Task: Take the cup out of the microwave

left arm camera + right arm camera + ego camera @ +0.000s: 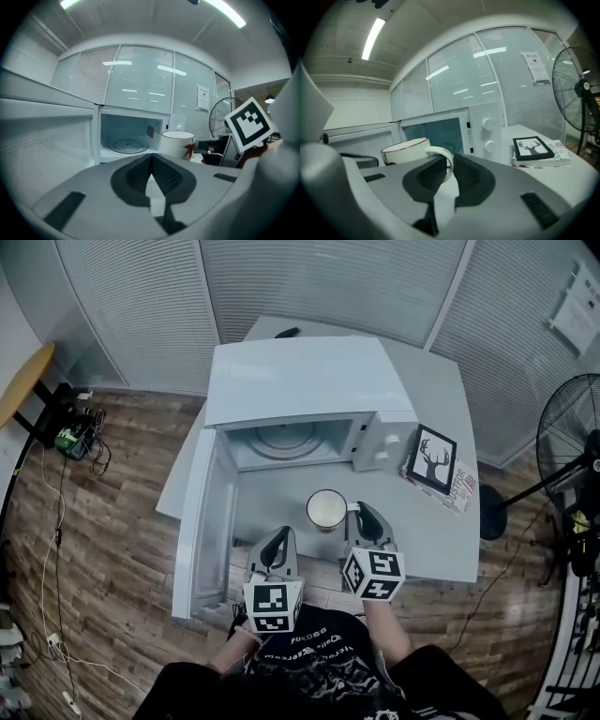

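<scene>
One white ceramic cup (pixel 326 510) pinched by handle (pixel 449 160) in right gripper (pixel 445 169); left gripper (pixel 151 160) closed, empty. Could swivel loose, narrow hold.

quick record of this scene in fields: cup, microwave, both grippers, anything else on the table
cup: outside the microwave, in front of its opening
microwave: door swung open, glass plate inside bare
right gripper: shut on the cup's handle
left gripper: jaws together, nothing between them
table: also holds a framed deer picture right of the microwave
</scene>
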`<state>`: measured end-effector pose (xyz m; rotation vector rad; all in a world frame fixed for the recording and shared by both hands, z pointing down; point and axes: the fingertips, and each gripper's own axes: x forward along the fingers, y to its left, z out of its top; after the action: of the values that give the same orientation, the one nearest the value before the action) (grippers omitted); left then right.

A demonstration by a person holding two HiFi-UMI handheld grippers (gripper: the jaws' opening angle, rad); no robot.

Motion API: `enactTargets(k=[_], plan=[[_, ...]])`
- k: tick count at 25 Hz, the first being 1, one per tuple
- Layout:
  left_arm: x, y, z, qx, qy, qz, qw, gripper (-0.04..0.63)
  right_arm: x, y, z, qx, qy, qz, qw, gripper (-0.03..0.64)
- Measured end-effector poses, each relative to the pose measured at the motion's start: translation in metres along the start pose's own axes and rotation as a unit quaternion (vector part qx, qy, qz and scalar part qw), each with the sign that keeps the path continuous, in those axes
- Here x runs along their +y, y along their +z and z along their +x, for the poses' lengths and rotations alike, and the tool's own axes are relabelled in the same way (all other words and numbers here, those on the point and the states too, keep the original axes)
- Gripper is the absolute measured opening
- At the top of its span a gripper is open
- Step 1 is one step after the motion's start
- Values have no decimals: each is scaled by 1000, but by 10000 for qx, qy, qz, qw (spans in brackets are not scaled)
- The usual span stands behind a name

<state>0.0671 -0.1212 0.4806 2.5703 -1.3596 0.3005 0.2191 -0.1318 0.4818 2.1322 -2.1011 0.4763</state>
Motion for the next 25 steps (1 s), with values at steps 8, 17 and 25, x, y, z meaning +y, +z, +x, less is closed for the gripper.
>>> enactTargets(k=[8,17,25], plan=[[-13,1,-6,10,-142,87,9999,7,-5,-4,-24,-71,-82,-50,9999,44],[-15,-4,-14,14,-115,151,9998,8,-12,-4,-49,-157,-184,-11,9997,44],[-20,-1,-18,-75,-111,202,9997,8,-12,-14,-67,-119,-175,25,9998,44]])
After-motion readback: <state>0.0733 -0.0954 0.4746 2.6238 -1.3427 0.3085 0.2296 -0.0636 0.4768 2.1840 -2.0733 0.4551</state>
